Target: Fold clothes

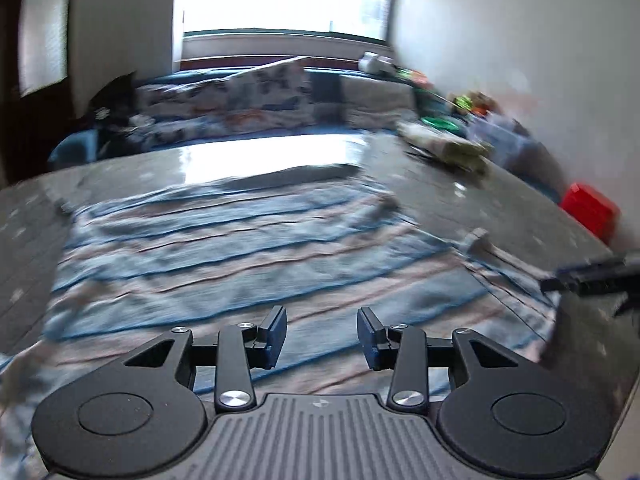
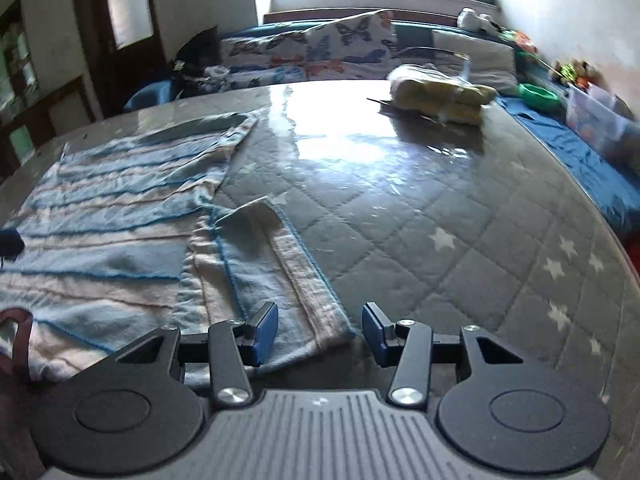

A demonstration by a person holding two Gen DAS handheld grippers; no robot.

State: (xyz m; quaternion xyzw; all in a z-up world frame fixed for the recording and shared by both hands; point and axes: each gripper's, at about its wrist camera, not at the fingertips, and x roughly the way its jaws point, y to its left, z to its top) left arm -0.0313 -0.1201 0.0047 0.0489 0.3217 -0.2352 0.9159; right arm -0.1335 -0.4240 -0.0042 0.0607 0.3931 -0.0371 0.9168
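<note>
Quilted grey star-print mattress [image 2: 460, 216] filled the room | striped blue-and-white shirt [image 1: 240, 248] lay flat on mattress, sleeve [image 2: 276, 264] folded inward | left gripper [image 1: 322, 338] over shirt, jaws apart, empty | right gripper [image 2: 320, 334] at sleeve hem, jaws apart, empty

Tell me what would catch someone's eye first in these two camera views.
Probably the blue and pink striped garment spread flat on the grey quilted, star-patterned table cover, one sleeve lying toward the open right gripper. Next, the window glare on the cover's far side, beside a yellowish bundle. The left gripper hangs open above the stripes.
</note>
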